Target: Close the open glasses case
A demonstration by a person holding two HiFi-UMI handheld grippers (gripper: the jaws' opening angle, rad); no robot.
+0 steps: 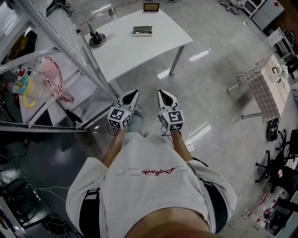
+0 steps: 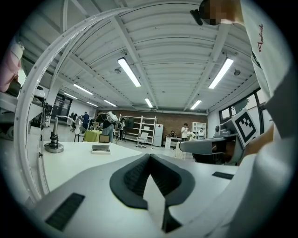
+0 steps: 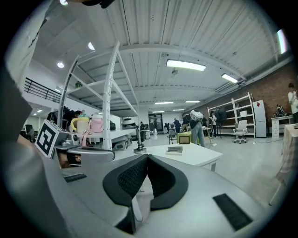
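The glasses case (image 1: 142, 31) is a small grey box lying on the far half of the white table (image 1: 153, 46), well ahead of both grippers. It appears small in the left gripper view (image 2: 101, 148) and in the right gripper view (image 3: 175, 149); whether its lid is up is too small to tell. My left gripper (image 1: 133, 93) and right gripper (image 1: 161, 93) are held side by side in front of the person's body, short of the table's near corner, pointing at it. The left gripper (image 2: 150, 155) and the right gripper (image 3: 146, 157) are both shut with nothing between the pads.
A metal shelf rack (image 1: 70, 46) with a pink bottle (image 1: 46, 65) stands close on the left. On the table are a black round-based stand (image 1: 97, 41) and a small frame (image 1: 151, 7). A checked-cloth table (image 1: 263, 88) and office chairs (image 1: 274, 162) are at the right.
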